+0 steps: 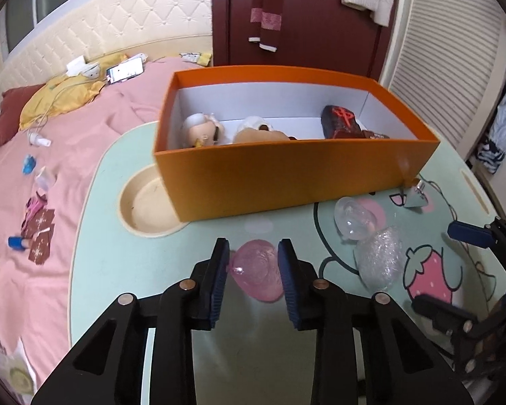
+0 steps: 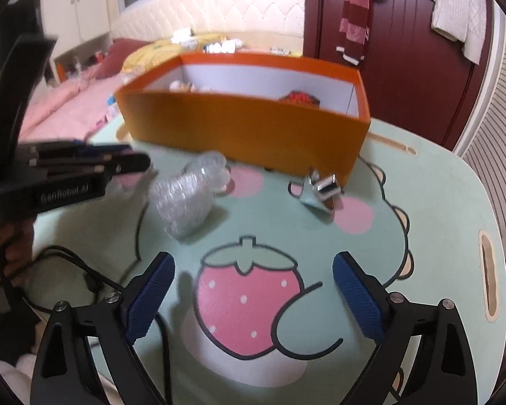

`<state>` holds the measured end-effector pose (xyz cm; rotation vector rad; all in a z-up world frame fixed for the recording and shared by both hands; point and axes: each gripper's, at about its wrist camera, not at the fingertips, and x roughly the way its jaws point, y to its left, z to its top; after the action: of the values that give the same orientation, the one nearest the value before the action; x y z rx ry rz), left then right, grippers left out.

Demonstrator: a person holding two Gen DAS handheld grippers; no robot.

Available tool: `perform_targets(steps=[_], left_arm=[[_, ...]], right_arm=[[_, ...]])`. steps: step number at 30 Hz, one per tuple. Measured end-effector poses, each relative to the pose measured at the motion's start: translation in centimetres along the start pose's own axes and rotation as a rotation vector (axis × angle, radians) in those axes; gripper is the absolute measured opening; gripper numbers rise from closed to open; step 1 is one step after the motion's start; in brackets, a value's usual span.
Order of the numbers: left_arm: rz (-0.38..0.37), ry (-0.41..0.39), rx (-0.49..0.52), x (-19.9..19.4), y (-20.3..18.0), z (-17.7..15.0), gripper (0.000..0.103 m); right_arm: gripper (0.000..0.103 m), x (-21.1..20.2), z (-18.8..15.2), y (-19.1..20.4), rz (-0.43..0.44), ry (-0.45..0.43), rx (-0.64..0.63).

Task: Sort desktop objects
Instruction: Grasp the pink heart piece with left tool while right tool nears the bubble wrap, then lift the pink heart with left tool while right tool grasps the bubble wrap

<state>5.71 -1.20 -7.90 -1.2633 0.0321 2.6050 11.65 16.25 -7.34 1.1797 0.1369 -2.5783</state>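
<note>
An orange box (image 1: 286, 172) stands at the back of the mint-green table (image 1: 124, 270); it holds doll heads (image 1: 204, 130) and a dark red block (image 1: 342, 123). My left gripper (image 1: 254, 256) is shut on a pink translucent capsule half (image 1: 256, 275) just above the table. A clear capsule half (image 1: 356, 217) and a glittery clear one (image 1: 379, 258) lie to its right, next to a small metal clip (image 1: 415, 195). My right gripper (image 2: 253, 266) is open and empty over the strawberry print (image 2: 249, 303). The box (image 2: 246, 128), glittery capsule half (image 2: 182, 202) and clip (image 2: 324, 187) lie ahead of it.
A round cream recess (image 1: 145, 209) sits in the table left of the box. A pink bed (image 1: 67, 141) with scattered small items lies to the left. A black cable (image 2: 84, 270) runs over the table's near left. A dark red door (image 1: 303, 17) is behind.
</note>
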Motion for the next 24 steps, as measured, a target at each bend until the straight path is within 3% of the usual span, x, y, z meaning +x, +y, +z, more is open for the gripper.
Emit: perform_targets(steps=[7,18,23,24], left_arm=[[-0.036,-0.01,-0.067,-0.7,1.4,-0.5,0.03],[-0.069,-0.008,-0.101,-0.7,1.7,-1.0,0.03],[-0.057,-0.007,-0.091,-0.7,1.6,-1.0,0.03],[-0.054,-0.006,-0.089,-0.7,1.6,-1.0,0.03]], right_arm=[[0.093,0.4,2.5,0.0,0.067,-0.03,0.123],[0.087,2.9,3.3,2.2,0.013,0.022,0.063],[0.074,4.1,3.2,2.8,-0.024,0.053,0.037],[0.067,4.1,3.2,3.0,-0.041,0.051,0.022]])
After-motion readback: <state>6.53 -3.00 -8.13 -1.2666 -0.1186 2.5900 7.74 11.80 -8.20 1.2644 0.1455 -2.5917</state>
